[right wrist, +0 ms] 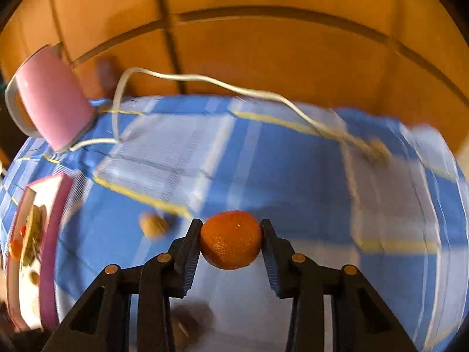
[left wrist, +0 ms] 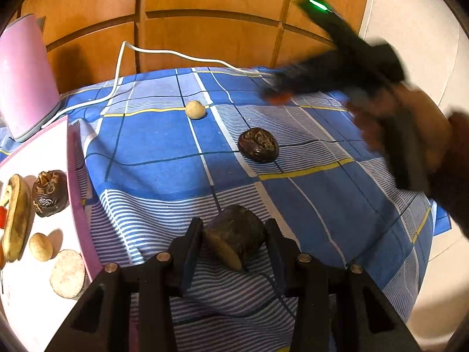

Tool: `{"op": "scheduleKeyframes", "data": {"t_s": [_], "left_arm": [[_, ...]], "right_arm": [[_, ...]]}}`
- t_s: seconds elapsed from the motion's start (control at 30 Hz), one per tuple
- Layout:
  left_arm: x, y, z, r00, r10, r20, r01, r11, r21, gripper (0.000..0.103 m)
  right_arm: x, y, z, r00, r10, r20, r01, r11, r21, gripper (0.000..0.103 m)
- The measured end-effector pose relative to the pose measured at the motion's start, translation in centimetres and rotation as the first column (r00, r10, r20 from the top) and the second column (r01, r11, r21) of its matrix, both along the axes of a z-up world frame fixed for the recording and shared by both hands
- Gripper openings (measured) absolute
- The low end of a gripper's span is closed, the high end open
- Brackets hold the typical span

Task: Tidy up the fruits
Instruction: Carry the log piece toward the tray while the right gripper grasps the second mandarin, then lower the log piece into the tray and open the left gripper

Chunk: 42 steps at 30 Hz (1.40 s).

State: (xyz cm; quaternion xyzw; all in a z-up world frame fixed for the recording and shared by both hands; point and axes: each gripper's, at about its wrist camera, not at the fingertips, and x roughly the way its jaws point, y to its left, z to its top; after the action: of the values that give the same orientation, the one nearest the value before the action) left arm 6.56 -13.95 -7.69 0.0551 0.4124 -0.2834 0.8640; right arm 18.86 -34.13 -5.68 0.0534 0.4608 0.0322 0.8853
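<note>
My left gripper [left wrist: 234, 225] is shut on a dark brown chunk of fruit [left wrist: 237, 239] with a tan cut face, low over the blue checked cloth [left wrist: 152, 146]. On the cloth beyond it lie a dark wrinkled fruit [left wrist: 258, 145] and a small tan round fruit [left wrist: 195, 109]. My right gripper [right wrist: 231, 224] is shut on an orange [right wrist: 230, 243], with both pads against its sides. In the left wrist view the orange [left wrist: 278, 97] shows as a blurred smear at the far right. A white tray [left wrist: 77, 199] with a pink rim at the left holds a banana [left wrist: 17, 220] and other fruit.
A pink kettle [left wrist: 23, 79] stands at the back left, with its white cable [left wrist: 123, 67] trailing across the cloth's far edge. Wooden panels [left wrist: 219, 29] close off the back. A person's hand [left wrist: 410, 123] holds the right tool. The right wrist view is motion-blurred.
</note>
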Motion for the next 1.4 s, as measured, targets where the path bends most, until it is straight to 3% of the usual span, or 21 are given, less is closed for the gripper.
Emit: {"op": "scheduleKeyframes", "data": {"t_s": [0.17, 0.27, 0.57, 0.73, 0.83, 1.07, 1.4], "left_arm": [[0.5, -0.2, 0.1, 1.0, 0.01, -0.02, -0.01, 1.0, -0.009, 0.043], [0.3, -0.3, 1.0, 1.0, 0.012, -0.008, -0.012, 1.0, -0.014, 0.043], [-1.6, 1.6, 5.0, 0.999, 0.027, 0.017, -0.026, 0.998, -0.06, 0.043], [-1.9, 5.8, 7.1, 0.992, 0.126, 0.0, -0.125, 0.987, -0.104, 0.043], [-1.9, 9.6, 8.0, 0.976, 0.216, -0.013, -0.216, 0.969, -0.118, 0.043], [-1.4, 18.5, 6.5, 0.899, 0.432, -0.072, -0.437, 0.894, -0.095, 0.043], [1.1, 22.0, 2.2, 0.846, 0.524, -0.104, -0.526, 0.851, 0.007, 0.047]], "right_arm": [[-6.1, -3.1, -1.6, 0.994, -0.097, -0.043, 0.098, 0.995, 0.016, 0.04], [-7.7, -3.6, -2.8, 0.992, -0.12, -0.049, 0.12, 0.993, -0.011, 0.04], [-7.7, -3.8, -3.8, 0.986, -0.165, -0.024, 0.166, 0.985, 0.047, 0.04], [-7.6, -3.2, -3.7, 0.988, -0.152, -0.032, 0.152, 0.988, 0.017, 0.04], [-7.5, -3.1, -3.7, 0.987, -0.16, -0.03, 0.16, 0.987, 0.01, 0.04], [-7.7, -3.3, -3.6, 0.986, -0.167, -0.022, 0.167, 0.986, 0.025, 0.04], [-7.8, -3.1, -3.5, 0.985, -0.172, -0.031, 0.173, 0.985, 0.004, 0.04]]}}
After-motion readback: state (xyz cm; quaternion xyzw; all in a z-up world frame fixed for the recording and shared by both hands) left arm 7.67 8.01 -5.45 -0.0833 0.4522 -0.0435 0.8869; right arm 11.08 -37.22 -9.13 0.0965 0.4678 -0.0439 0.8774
